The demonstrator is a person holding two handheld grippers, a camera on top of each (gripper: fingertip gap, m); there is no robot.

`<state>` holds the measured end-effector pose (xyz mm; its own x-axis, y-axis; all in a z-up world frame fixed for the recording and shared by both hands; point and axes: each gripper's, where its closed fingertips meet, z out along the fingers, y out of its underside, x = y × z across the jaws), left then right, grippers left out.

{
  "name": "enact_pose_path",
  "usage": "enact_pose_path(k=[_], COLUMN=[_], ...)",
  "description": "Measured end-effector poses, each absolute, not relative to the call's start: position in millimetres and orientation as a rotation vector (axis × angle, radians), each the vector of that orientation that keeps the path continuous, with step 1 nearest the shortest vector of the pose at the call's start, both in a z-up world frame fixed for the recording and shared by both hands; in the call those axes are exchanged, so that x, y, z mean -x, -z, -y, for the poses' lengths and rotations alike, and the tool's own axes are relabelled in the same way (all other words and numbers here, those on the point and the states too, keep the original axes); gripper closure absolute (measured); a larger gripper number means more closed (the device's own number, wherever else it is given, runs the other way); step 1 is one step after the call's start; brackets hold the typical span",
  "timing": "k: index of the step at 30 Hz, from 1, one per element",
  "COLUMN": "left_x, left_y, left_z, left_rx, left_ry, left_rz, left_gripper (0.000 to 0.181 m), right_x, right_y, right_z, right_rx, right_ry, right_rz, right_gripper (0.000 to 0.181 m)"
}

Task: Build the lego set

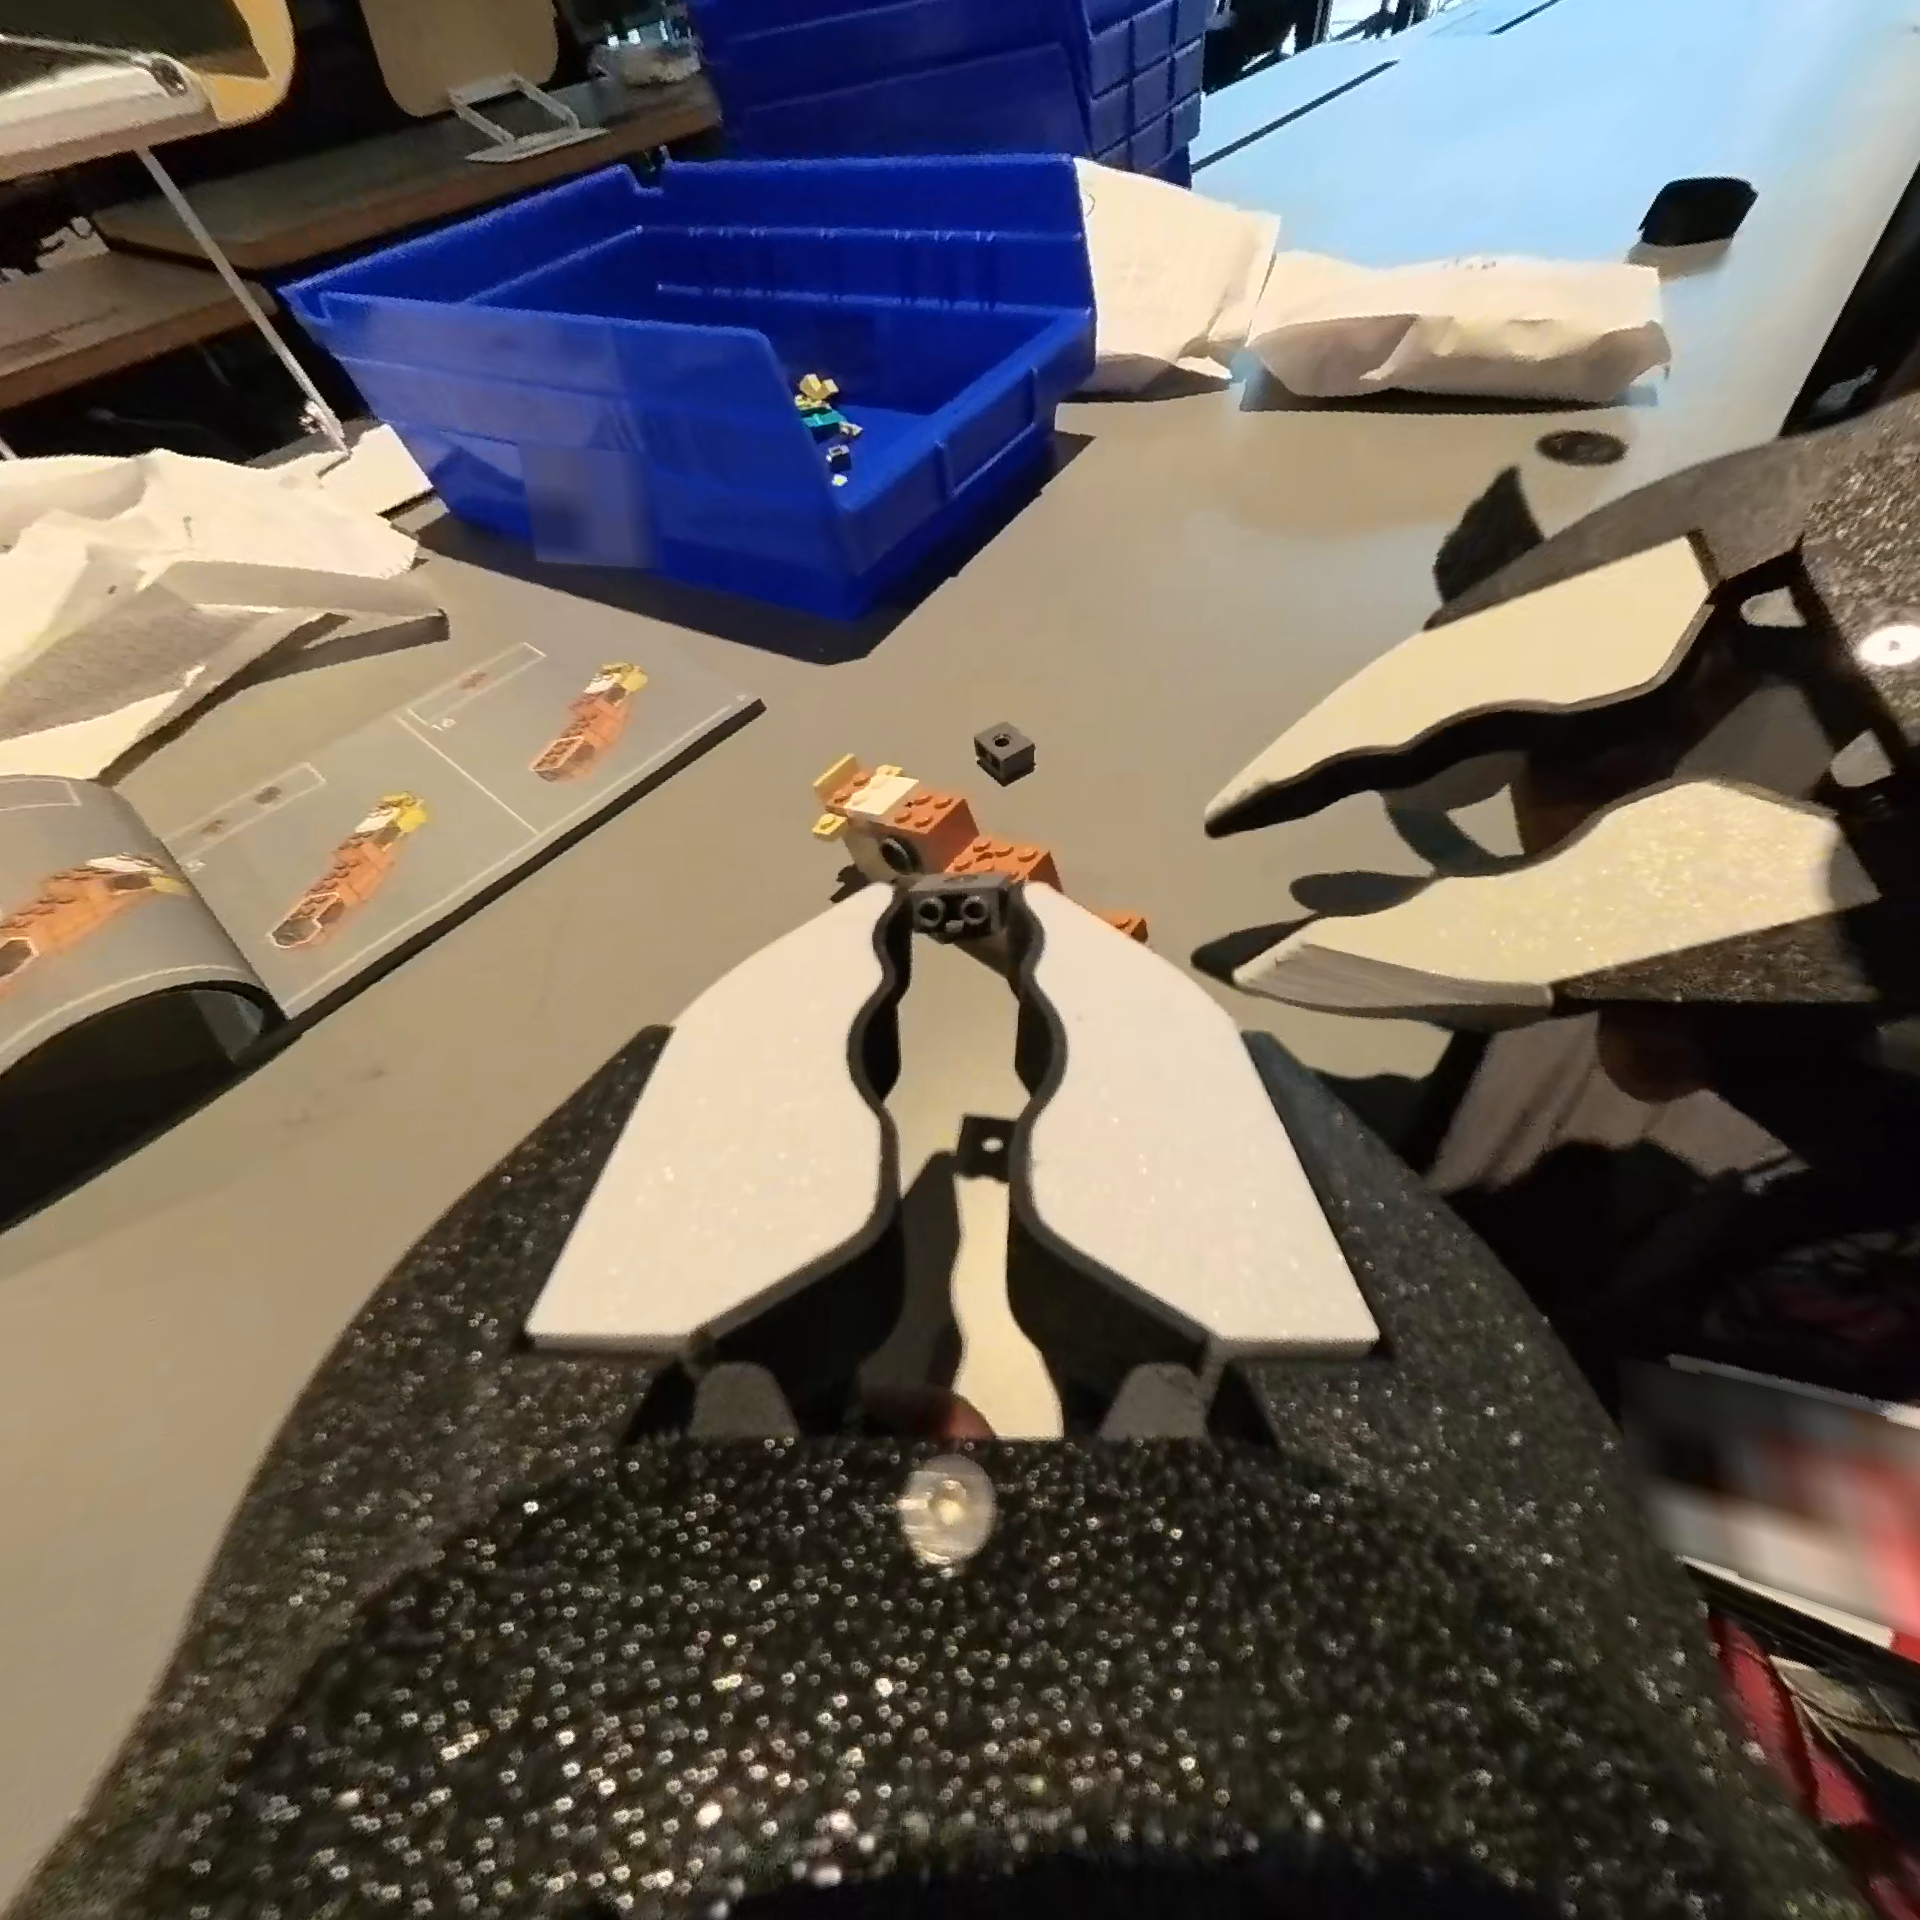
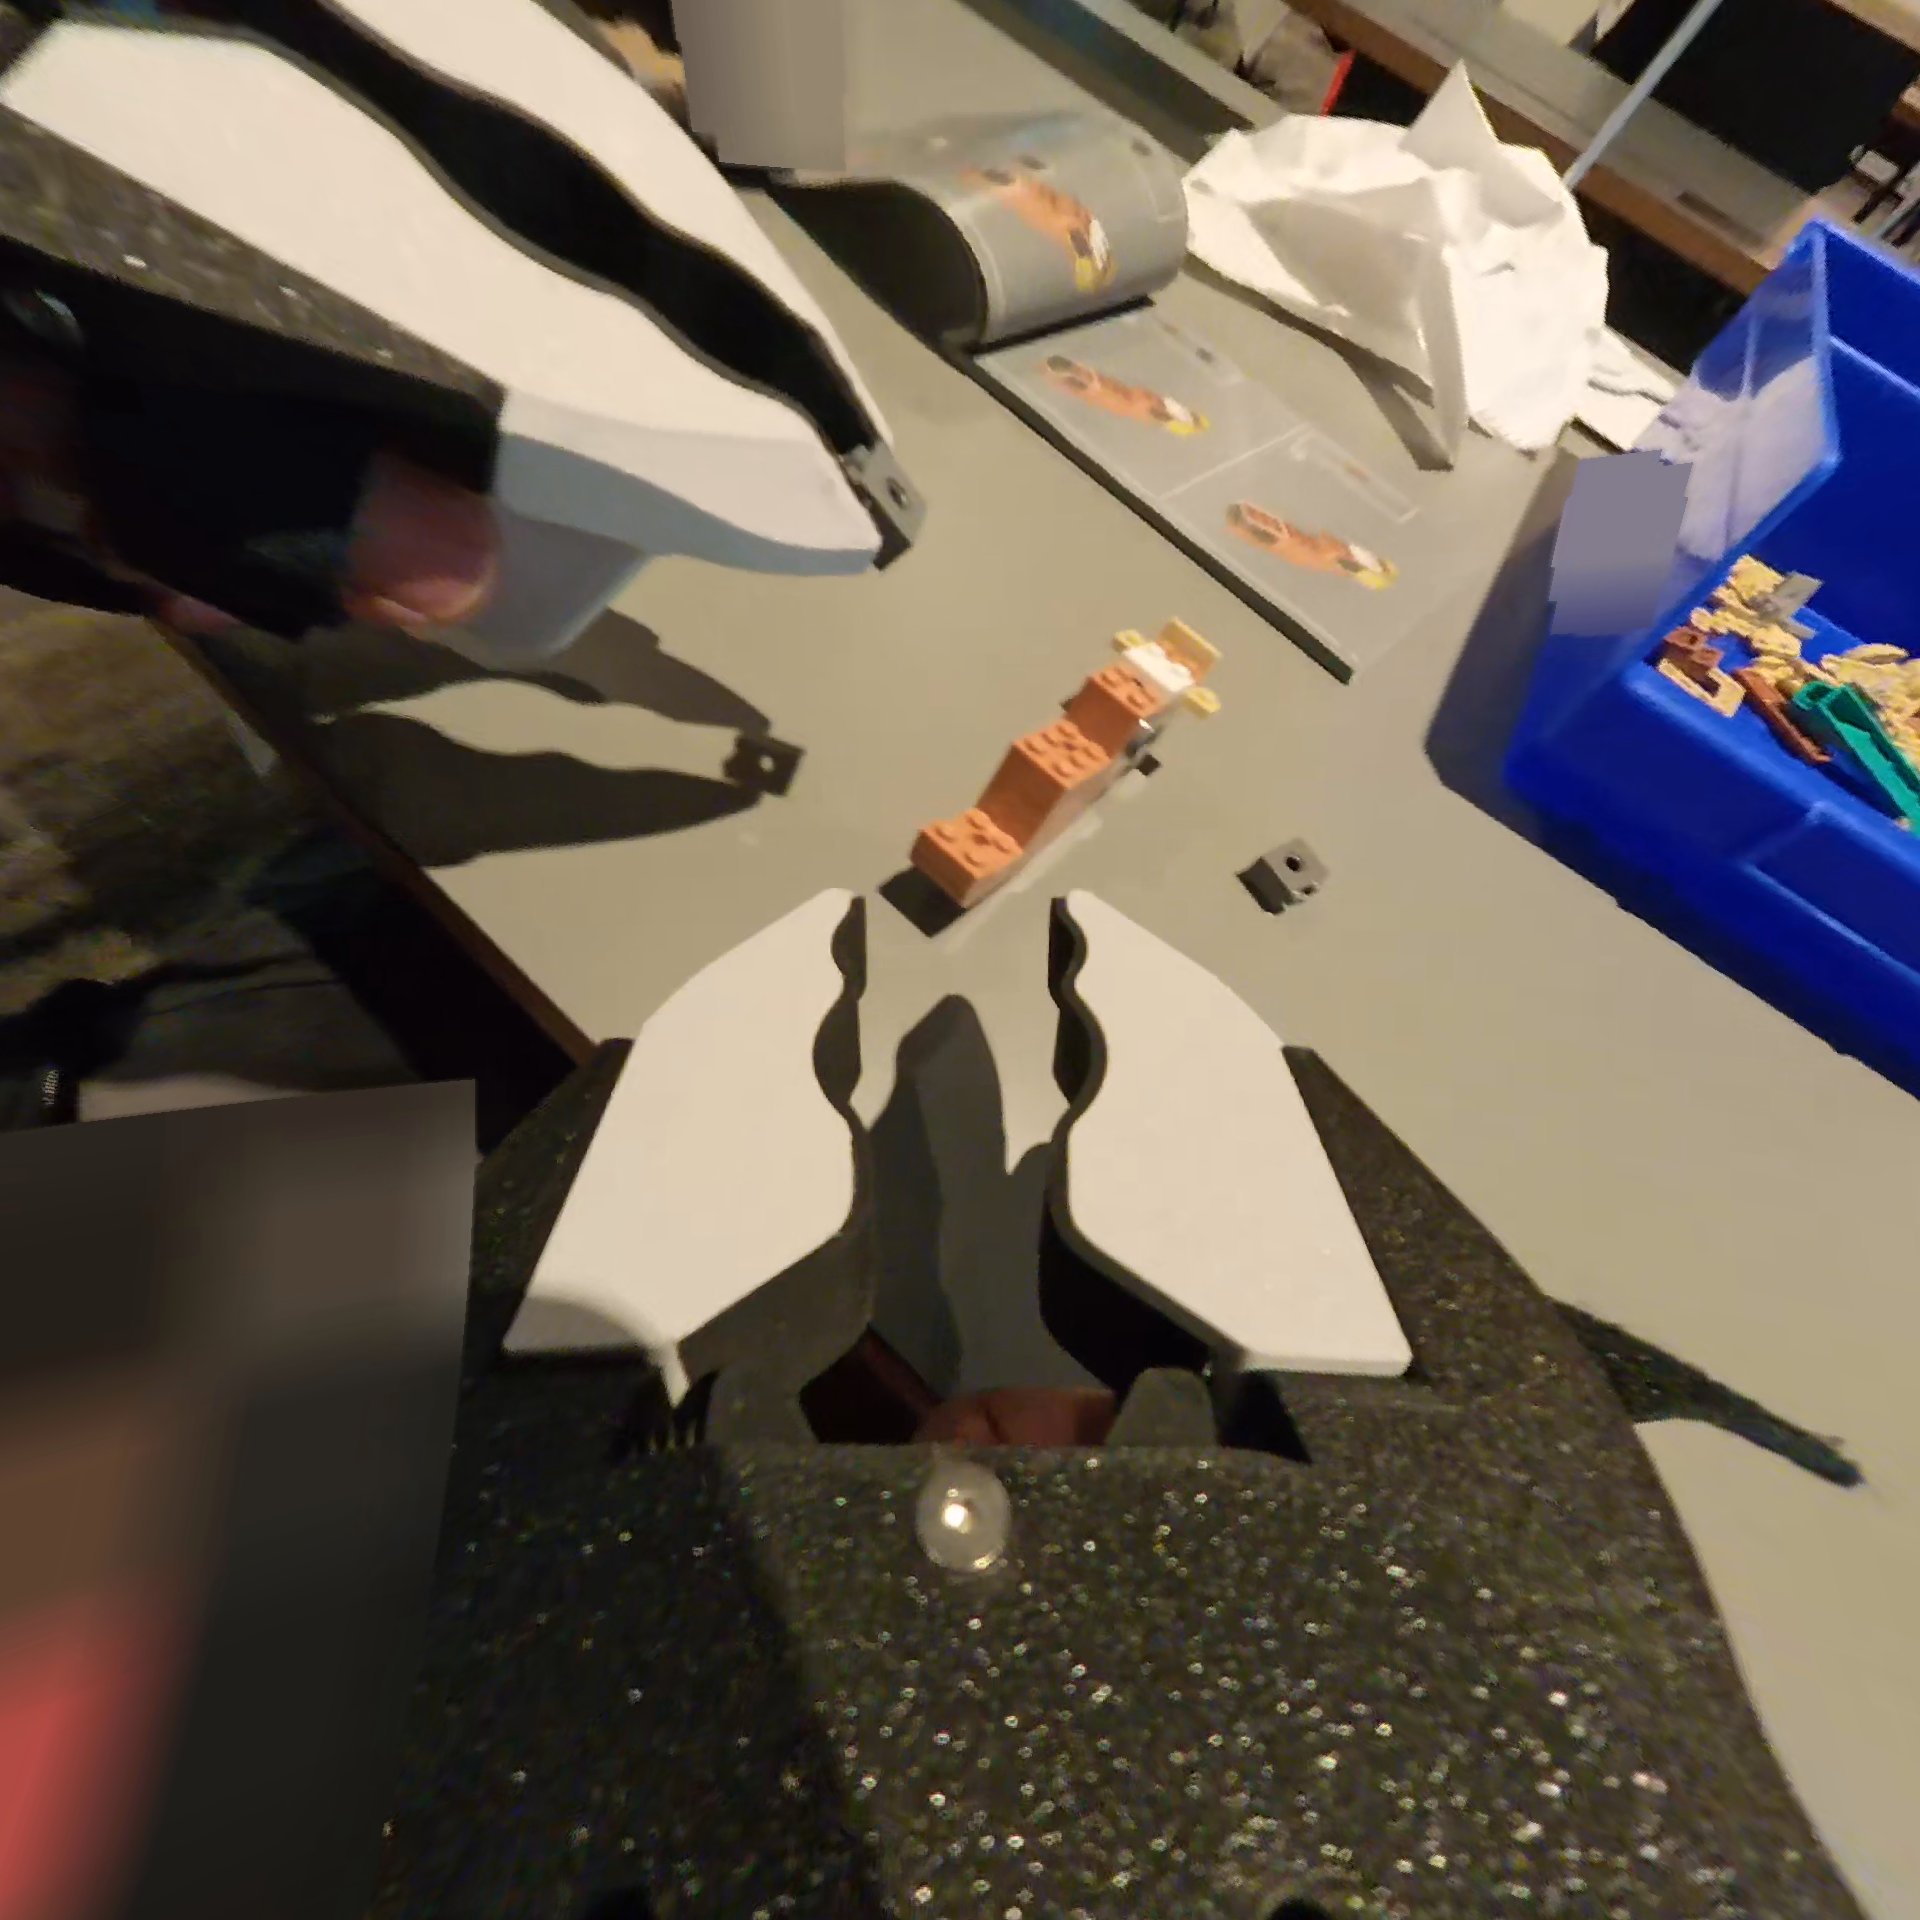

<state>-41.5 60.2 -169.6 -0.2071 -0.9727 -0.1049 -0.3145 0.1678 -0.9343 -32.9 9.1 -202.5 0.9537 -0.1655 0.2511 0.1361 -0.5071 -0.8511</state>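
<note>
Left tool (image 1: 958, 914) pinches a small dark grey brick (image 1: 956, 907) at its tips, held above the orange lego build (image 2: 1049, 774) on the tabletop (image 2: 1351, 1091), likely for attaching. Right tool (image 2: 956, 920) spread, empty, near the build's end, probably to brace it. Spare grey brick (image 2: 1283, 873) lies just beside.

orange stepped lego model (image 2: 1049, 774): lying on table | dark grey brick (image 1: 958, 912): held above it | second grey brick (image 2: 1285, 873): loose nearby

Bare table (image 2: 1299, 1091) is lying open around the model (image 2: 1049, 769). A loose dark brick (image 2: 1283, 871) is sitting near it, the bin (image 2: 1662, 727) and booklet (image 2: 1226, 457) flanking farther off.
</note>
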Motion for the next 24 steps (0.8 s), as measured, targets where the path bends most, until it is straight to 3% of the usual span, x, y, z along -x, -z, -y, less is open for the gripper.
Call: enact_pose_path(k=[7,15,24], left_x=[48,40,25], left_y=[169,181,198], left_z=[-56,-51,-59], left_rx=[1.270,1.324,1.382], left_ry=[1.097,1.055,0.956], left_rz=[-1.695,-1.734,-1.756], left_gripper=[0.164,0.164,0.164], right_x=[2,-22,17], right_y=[171,191,212], right_z=[-3,-7,-12], right_rx=[1.978,2.136,2.167], right_ry=[0.557,0.418,0.320], right_rz=[0.146,0.157,0.099], right_gripper=[0.148,0.147,0.148])
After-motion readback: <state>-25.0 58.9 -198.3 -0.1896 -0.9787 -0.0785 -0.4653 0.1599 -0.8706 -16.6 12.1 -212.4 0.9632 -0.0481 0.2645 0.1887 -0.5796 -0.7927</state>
